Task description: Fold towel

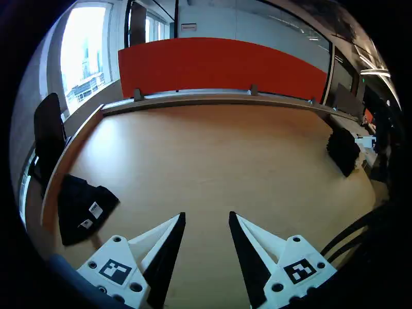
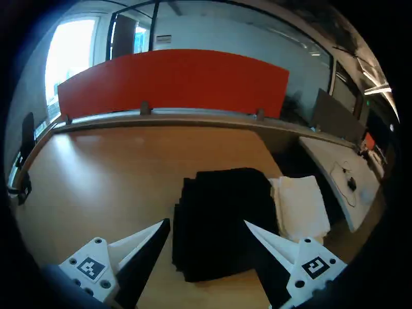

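In the right gripper view a stack of folded black towels (image 2: 224, 221) lies on the wooden table (image 2: 113, 170), with a folded white towel (image 2: 303, 206) touching its right side. My right gripper (image 2: 206, 226) hovers open just in front of the black stack, nothing between its fingers. In the left gripper view my left gripper (image 1: 206, 219) stands open over bare table (image 1: 206, 154). A folded black towel with white tags (image 1: 80, 206) lies to its left near the table edge. The black stack (image 1: 344, 150) appears far right in this view.
An orange divider panel (image 1: 221, 67) runs along the table's far edge. A dark chair (image 1: 49, 134) stands off the left side by the windows. Another desk with cables (image 2: 345, 180) lies to the right of the table.
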